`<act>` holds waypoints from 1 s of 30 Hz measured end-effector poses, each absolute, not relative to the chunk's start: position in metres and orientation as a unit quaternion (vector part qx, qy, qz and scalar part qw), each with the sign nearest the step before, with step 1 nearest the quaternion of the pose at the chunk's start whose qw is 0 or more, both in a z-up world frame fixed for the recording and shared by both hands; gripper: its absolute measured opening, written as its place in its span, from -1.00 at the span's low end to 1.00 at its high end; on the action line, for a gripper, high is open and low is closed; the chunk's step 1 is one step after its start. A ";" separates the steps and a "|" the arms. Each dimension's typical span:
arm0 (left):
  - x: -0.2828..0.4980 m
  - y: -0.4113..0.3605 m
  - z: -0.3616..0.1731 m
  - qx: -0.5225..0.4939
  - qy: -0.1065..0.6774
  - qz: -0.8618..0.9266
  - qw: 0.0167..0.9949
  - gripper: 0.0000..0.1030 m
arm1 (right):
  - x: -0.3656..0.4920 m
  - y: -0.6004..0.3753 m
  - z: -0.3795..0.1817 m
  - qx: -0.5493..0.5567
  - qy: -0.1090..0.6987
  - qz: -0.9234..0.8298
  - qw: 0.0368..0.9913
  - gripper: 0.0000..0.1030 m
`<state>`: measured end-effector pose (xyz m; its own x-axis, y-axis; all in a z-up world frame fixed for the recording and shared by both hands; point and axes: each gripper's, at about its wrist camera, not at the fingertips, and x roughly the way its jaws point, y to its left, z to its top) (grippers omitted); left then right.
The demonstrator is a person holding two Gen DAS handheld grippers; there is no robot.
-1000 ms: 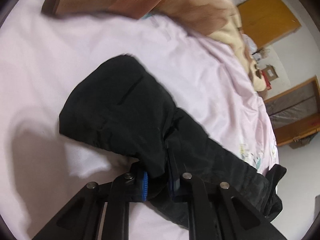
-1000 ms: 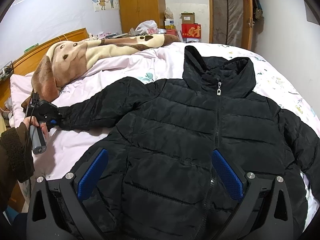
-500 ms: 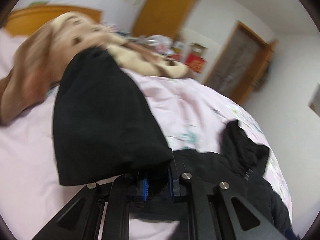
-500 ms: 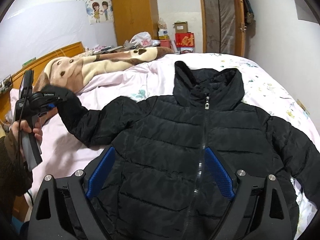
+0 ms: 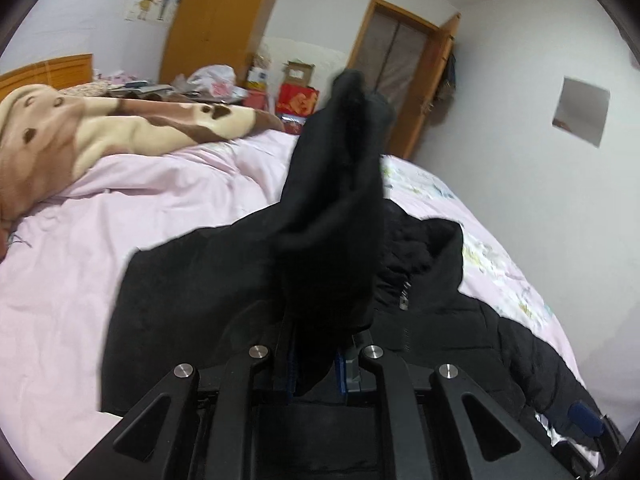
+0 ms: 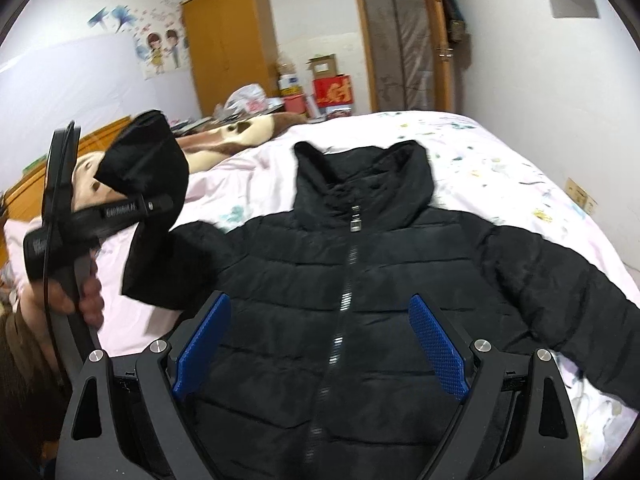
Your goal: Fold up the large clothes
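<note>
The black jacket [image 6: 360, 280] lies zipped and face-up on the bed [image 6: 500, 168]. The left tool [image 5: 316, 364] grips its raised sleeve [image 6: 152, 160], apparently mid-fold; the right tool [image 6: 320, 348] hovers released. Everything else remains.

Left gripper [image 5: 316, 364]: clamped on jacket sleeve [image 5: 332, 208], raised above bed [image 5: 120, 208].
Right gripper [image 6: 320, 344]: jaws wide, empty, over jacket front.

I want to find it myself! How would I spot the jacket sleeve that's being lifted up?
Find the black puffer jacket on the pink bed. Its other sleeve lies flat, but the lifted sleeve sticks up, pinched in the left gripper.
</note>
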<state>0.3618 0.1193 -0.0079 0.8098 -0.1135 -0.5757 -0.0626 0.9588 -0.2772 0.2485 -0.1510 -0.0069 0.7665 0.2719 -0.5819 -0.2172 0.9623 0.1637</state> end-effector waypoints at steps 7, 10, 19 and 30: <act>0.385 0.050 -0.034 -0.120 0.329 -0.065 0.934 -0.71 | 0.260 -0.191 -0.017 0.074 0.324 0.101 0.938 0.76; 0.391 0.020 -0.046 -0.111 0.347 -0.089 0.927 -0.71 | 0.264 -0.208 -0.024 0.090 0.330 0.085 0.936 0.76; 0.414 -0.042 -0.083 -0.070 0.385 -0.120 0.913 -0.71 | 0.270 -0.251 -0.037 0.108 0.346 0.043 0.931 0.76; 0.423 -0.037 -0.109 -0.083 0.422 -0.163 0.888 0.25 | 0.297 -0.258 -0.056 0.128 0.369 0.049 0.919 0.76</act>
